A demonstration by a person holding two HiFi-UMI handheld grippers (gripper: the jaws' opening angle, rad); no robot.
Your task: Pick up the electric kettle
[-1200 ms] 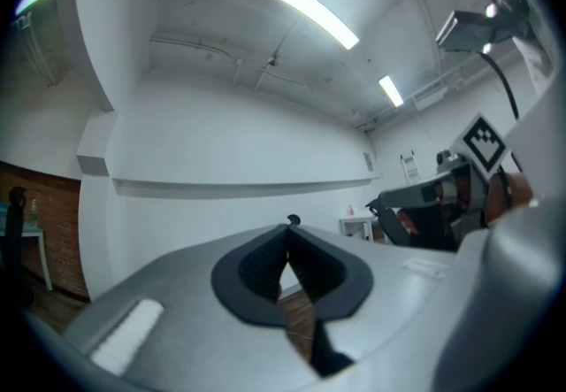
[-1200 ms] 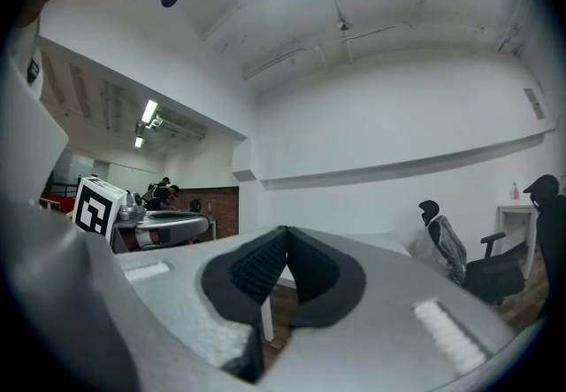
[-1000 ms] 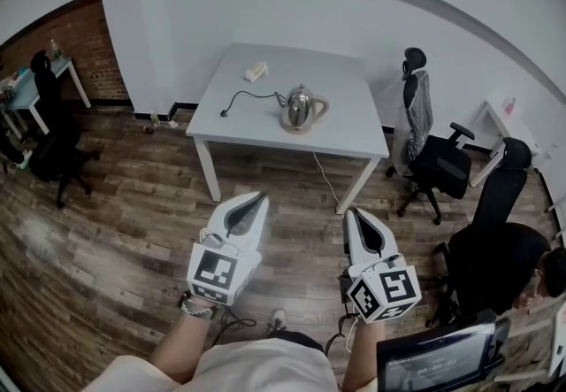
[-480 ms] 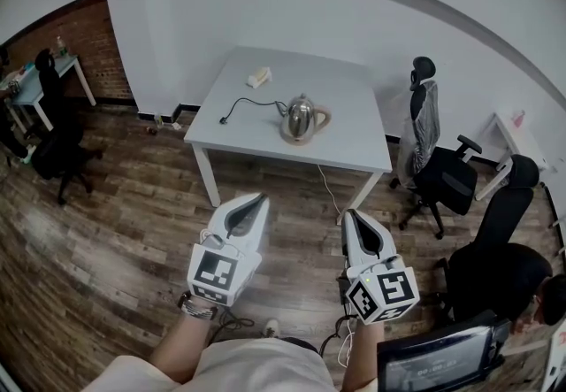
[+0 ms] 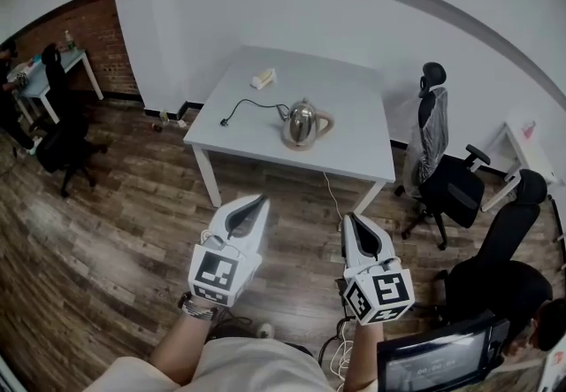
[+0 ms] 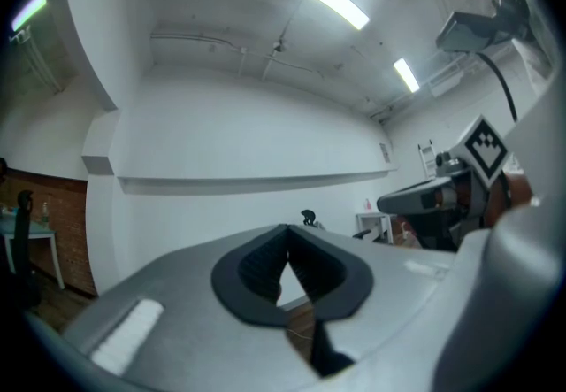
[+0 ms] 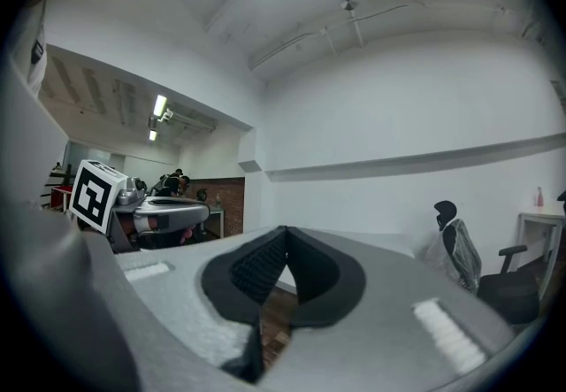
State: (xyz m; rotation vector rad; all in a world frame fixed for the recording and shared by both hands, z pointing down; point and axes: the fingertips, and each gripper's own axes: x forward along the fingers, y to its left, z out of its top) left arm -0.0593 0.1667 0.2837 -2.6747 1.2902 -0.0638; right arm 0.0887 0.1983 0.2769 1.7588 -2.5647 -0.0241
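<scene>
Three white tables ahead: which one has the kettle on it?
The middle table, the largest one: the kettle stands near its front edge, cord trailing left. The brick-wall table and the far-right table show no kettle.

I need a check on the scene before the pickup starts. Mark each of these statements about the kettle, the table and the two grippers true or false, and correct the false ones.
1. The kettle stands on the table. True.
2. The left gripper and the right gripper both have their jaws closed. True.
3. The left gripper grips the kettle. False: it holds nothing and is short of the table, over the wood floor.
4. The kettle's plug sits in a wall socket. False: the plug lies loose on the table, left of the kettle.
</scene>
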